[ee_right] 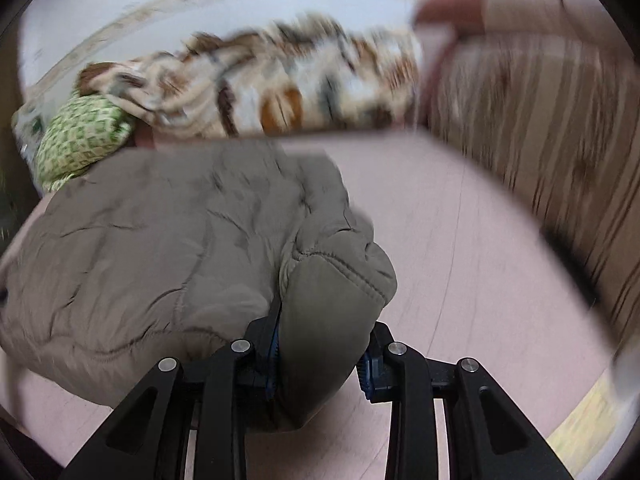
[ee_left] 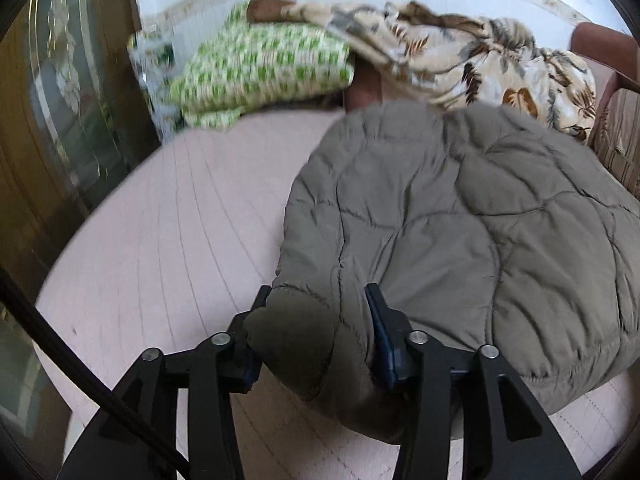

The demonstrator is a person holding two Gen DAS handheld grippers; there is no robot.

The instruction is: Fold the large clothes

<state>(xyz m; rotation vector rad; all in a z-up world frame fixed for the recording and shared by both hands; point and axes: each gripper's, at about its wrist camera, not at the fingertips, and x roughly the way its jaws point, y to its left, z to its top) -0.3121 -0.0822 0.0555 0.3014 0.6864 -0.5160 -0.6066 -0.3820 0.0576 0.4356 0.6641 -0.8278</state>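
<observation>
A grey-olive quilted padded jacket (ee_left: 460, 208) lies bunched on a pink bed sheet (ee_left: 168, 232). My left gripper (ee_left: 318, 300) is shut on a thick fold at the jacket's near left edge. In the right wrist view the same jacket (ee_right: 160, 240) fills the left half. My right gripper (ee_right: 326, 330) is shut on a padded, stitched edge of the jacket at its near right corner. Both hold the fabric just above the sheet (ee_right: 460, 280).
A green-and-white checked cloth (ee_left: 260, 68) and a beige leaf-print blanket (ee_left: 480, 56) lie at the far end of the bed. A dark wooden cabinet with a glass door (ee_left: 60, 100) stands at the left. A striped brown headboard or sofa (ee_right: 560, 140) stands at the right.
</observation>
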